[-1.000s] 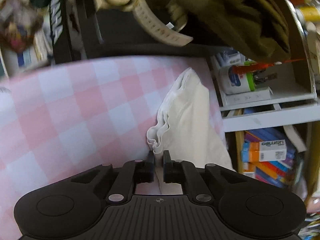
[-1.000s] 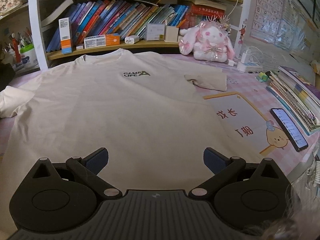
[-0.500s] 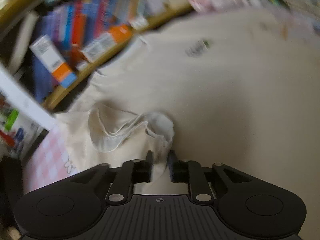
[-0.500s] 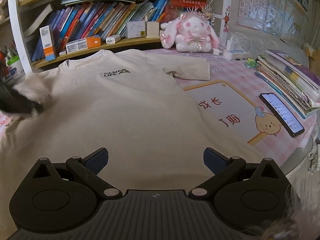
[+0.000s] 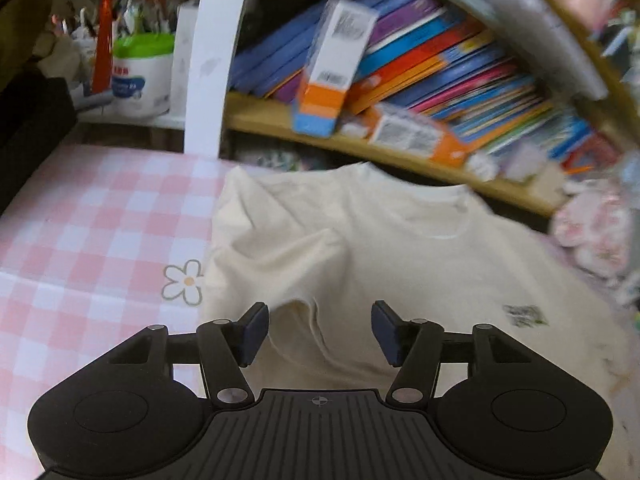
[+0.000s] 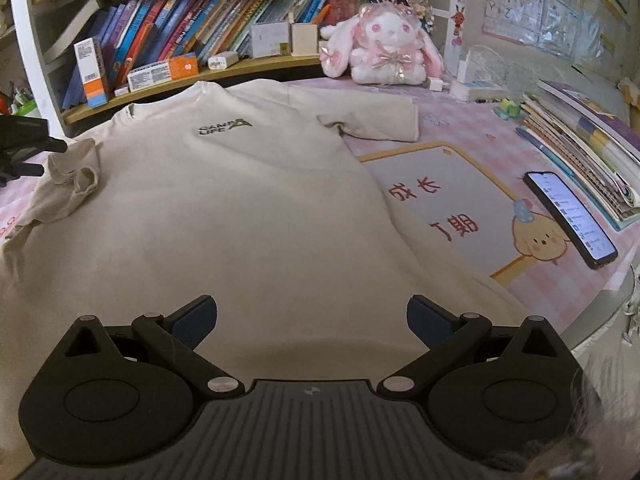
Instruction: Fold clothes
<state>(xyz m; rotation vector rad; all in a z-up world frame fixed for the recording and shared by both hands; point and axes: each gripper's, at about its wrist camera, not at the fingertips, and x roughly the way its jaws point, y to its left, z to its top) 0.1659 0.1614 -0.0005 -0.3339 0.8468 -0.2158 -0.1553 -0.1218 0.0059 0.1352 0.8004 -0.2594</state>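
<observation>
Left wrist view showed the left gripper [image 5: 319, 332] nearest the lens, its two blue-padded fingers [image 5: 254, 330] spread wide with nothing between them, hanging just above a rumpled sleeve [image 5: 296, 264] of the cream T-shirt [image 5: 420, 264]. That sleeve lay folded inward onto the shirt's body, bunched into soft ridges, with its hem curling right between the parted fingers. To the left of the cloth the pink checked tablecloth [image 5: 88, 248] lay bare, and a printed daisy [image 5: 183, 282] sat just beside the shirt's edge. Farther off, the shirt's collar [image 5: 440, 200] reached close to a wooden bookshelf [image 5: 360, 148] packed with leaning books, blurred on the right side. In the right wrist view the right gripper [image 6: 312, 318] also stood spread wide, holding nothing, poised over the lower part of the T-shirt [image 6: 240, 240], which lay face up across the table with its small dark chest logo [image 6: 225, 127] showing. The crumpled sleeve [image 6: 66, 184] rested at the shirt's left side, and the dark shape of the left gripper [image 6: 28, 148] showed just beyond it at the frame's edge. The other sleeve [image 6: 380, 120] lay flat on the far right. A phone [image 6: 570, 216] with a lit screen lay well apart on a printed mat [image 6: 460, 208], beside a stack of books [image 6: 588, 140], and a pink plush rabbit [image 6: 386, 52] sat at the back near the shelf.
</observation>
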